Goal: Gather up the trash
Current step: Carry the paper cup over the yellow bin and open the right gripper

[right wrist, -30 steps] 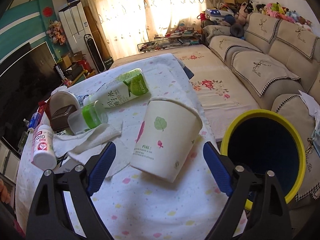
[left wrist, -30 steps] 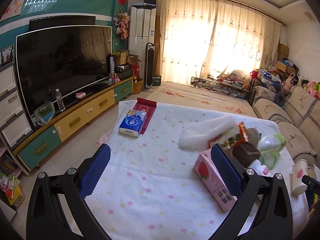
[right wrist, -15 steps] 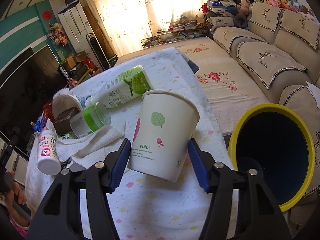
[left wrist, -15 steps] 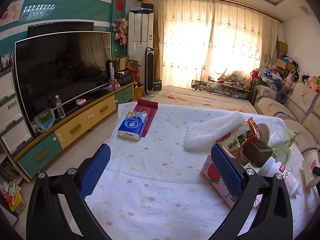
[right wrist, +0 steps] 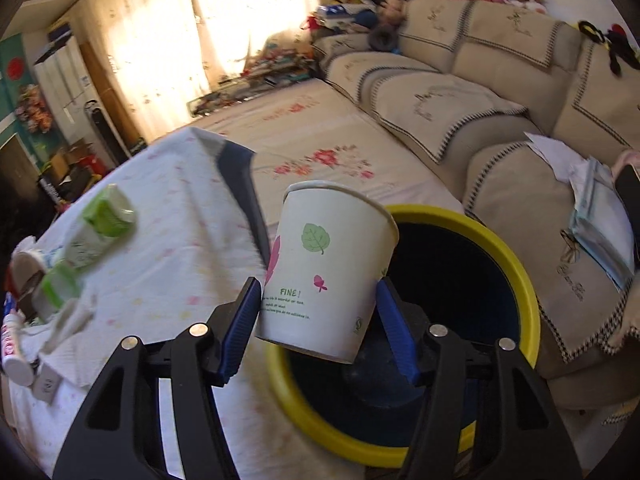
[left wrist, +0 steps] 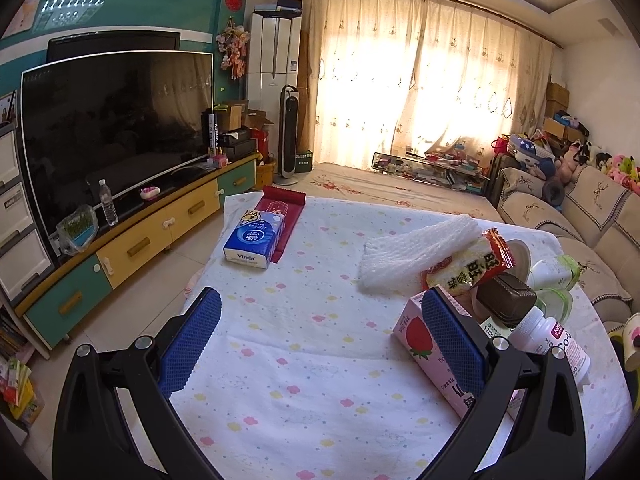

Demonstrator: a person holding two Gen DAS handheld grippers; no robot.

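Note:
My right gripper (right wrist: pixel 320 328) is shut on a white paper cup (right wrist: pixel 326 272) printed with a green leaf. It holds the cup upright in the air, over the near rim of a yellow-rimmed bin (right wrist: pixel 512 264) with a dark inside, beside the table. My left gripper (left wrist: pixel 320 344) stands open above the spotted tablecloth (left wrist: pixel 304 360), nothing between its pads. A pink strawberry milk carton (left wrist: pixel 424 344) lies just behind its right finger, among a snack wrapper (left wrist: pixel 472 268), a white foam sheet (left wrist: pixel 416 252), a brown box (left wrist: pixel 506 300) and a white bottle (left wrist: pixel 556 340). The cup (left wrist: pixel 632 344) shows at the left wrist view's right edge.
A blue tissue pack (left wrist: pixel 254 242) on a red mat (left wrist: pixel 280 216) lies at the table's far left. A green drink carton (right wrist: pixel 100 224) and green-capped containers stay on the table. A sofa (right wrist: pixel 500 92) runs behind the bin. A TV cabinet (left wrist: pixel 132 240) lines the left wall.
My right gripper closed on the paper cup, lifted it off the table and carried it right, over the bin's rim. My left gripper has stayed open and almost still.

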